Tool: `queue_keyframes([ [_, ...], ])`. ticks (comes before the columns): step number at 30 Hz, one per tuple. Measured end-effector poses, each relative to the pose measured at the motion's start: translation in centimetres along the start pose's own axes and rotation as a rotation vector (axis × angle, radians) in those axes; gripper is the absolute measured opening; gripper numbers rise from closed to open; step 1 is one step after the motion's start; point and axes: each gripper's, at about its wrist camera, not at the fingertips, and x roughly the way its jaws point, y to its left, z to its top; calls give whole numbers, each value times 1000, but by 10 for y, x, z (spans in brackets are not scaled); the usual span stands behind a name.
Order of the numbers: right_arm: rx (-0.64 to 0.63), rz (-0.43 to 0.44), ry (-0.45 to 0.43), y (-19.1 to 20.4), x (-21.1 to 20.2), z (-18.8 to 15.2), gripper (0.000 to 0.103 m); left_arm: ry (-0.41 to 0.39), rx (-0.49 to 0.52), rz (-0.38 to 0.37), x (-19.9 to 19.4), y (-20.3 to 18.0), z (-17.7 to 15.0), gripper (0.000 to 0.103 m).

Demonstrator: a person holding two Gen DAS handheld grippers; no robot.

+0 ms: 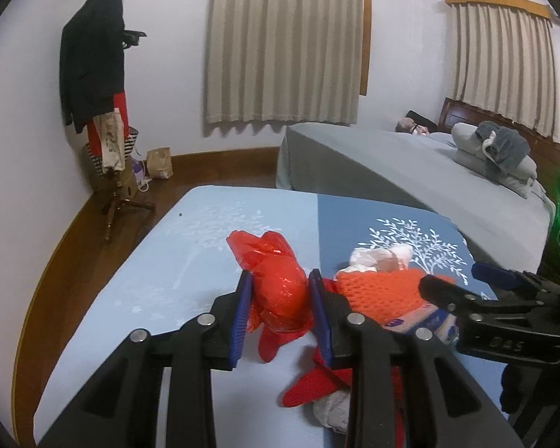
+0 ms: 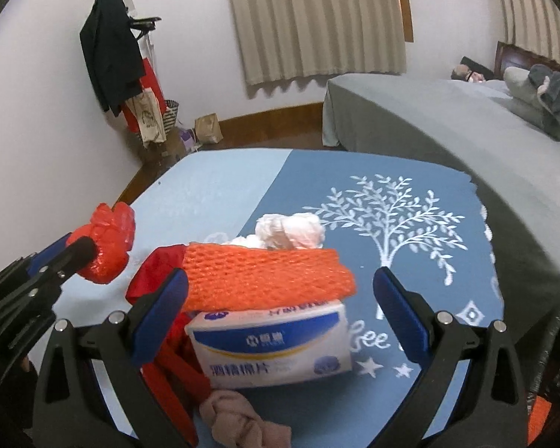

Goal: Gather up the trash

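Pale walls and pleated beige curtains (image 1: 283, 41) back a tabletop (image 2: 212, 186) under a two-tone blue cloth printed with white trees. Near its front edge the left tool (image 1: 280, 313) pinches a crinkly, glossy red plastic bag (image 1: 280, 287) between ribbed blue pads. Right of it an orange foam net (image 2: 265, 280) drapes a rectangular white-and-blue wipes box (image 2: 272, 347), crumpled white tissue (image 2: 291, 229) behind. The right tool (image 2: 280, 313) stands wide open, straddling box and net without gripping them.

A worktop (image 2: 220, 186) under a 2-tone blue cloth (image 2: 422, 171) carries a white box (image 2: 272, 347), red bags (image 2: 168, 358) and a knotted beige cloth (image 2: 239, 422).
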Motion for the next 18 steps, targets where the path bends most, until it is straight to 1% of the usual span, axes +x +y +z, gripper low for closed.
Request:
queue_keyframes([
  [2,-7,-3,23,3,9,0,96,0,-2,3,1,2,0,31],
  [4,-17,-11,46,5,16,-3,93,1,-5,5,2,3,-1,31],
  [8,-38,-23,84,7,26,-8,83,10,-12,11,5,6,-3,31],
  [11,-65,-28,112,8,33,-9,72,17,-23,15,6,8,-4,31],
  [14,-72,-25,123,8,36,-9,68,14,-29,19,5,9,-4,31],
  [15,-73,-25,124,7,36,-8,61,15,-31,19,5,9,-5,31],
  [18,-63,-24,120,1,36,-6,48,15,-25,20,5,8,-5,31],
])
